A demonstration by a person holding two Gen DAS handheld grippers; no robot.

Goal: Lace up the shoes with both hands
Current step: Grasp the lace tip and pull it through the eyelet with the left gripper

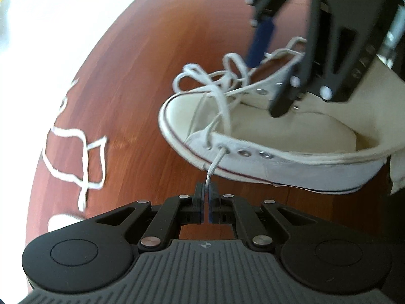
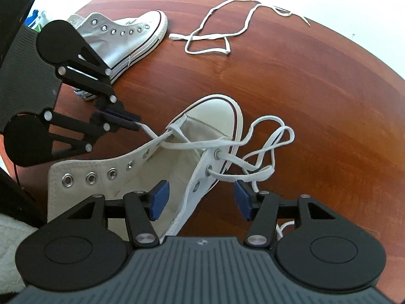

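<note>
My left gripper (image 1: 207, 192) is clamped on the tip of the lace (image 1: 215, 163), which runs taut from my pads up into the second eyelet on the near flap of the shoe (image 1: 291, 136). In the right wrist view the same gripper (image 2: 138, 124) reaches in from the left with the lace end pinched at its tips, just beside the toe end of the shoe (image 2: 210, 116).

My right gripper (image 2: 200, 198) stands apart, its blue pads on either side of the shoe's right eyelet flap without touching it, and nothing is held. A loop of lace (image 2: 253, 169) trails from the right-hand eyelets and passes just above the right pad. In the left wrist view this gripper (image 1: 268, 76) hangs over the far side of the shoe.

The shoe lies on the wooden table (image 2: 303, 88), toe pointing away from my right gripper, laced only at the lowest eyelets. The slack lace lies in loose loops beside the toe.

A second shoe (image 2: 126, 35) without a lace lies farther back, and a spare lace (image 2: 210, 35) lies loose on the table well apart from both.
</note>
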